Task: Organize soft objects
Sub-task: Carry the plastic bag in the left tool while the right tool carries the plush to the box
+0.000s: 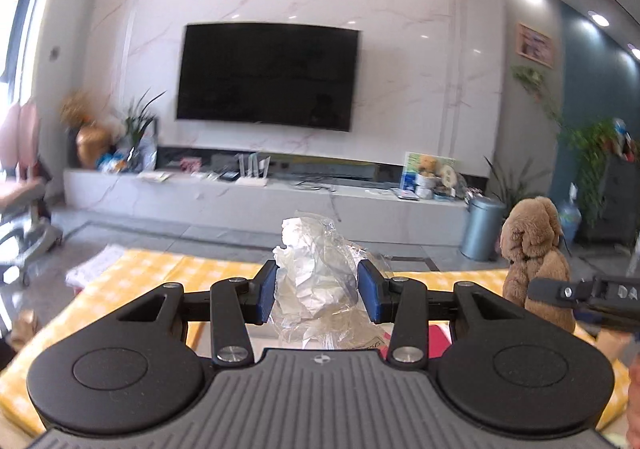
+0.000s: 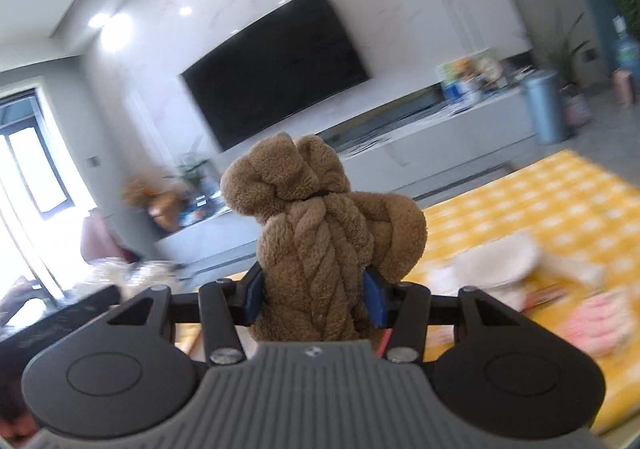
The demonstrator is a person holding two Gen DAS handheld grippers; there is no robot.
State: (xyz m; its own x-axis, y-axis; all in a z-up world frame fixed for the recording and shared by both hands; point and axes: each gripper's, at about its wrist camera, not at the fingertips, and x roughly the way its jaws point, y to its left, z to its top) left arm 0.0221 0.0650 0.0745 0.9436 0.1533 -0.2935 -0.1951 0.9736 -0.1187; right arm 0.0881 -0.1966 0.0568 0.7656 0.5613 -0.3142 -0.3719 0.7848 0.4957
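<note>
My left gripper (image 1: 317, 291) is shut on a crumpled clear plastic bag (image 1: 316, 277) with white paper inside, held above the yellow checked table (image 1: 132, 277). My right gripper (image 2: 314, 295) is shut on a brown plush toy (image 2: 320, 241) with a twisted, braided body, held upright above the table. The same toy (image 1: 534, 261) shows at the right of the left wrist view, with the right gripper's finger (image 1: 560, 292) on it. A cream soft item (image 2: 496, 263) and a pink soft item (image 2: 596, 325) lie blurred on the cloth at the right.
A TV (image 1: 268, 75) hangs on the marble wall over a low grey cabinet (image 1: 240, 195) with clutter. A metal bin (image 1: 482, 229) stands on the floor at right. A pink chair (image 1: 20, 185) is at far left. Plants stand at both sides.
</note>
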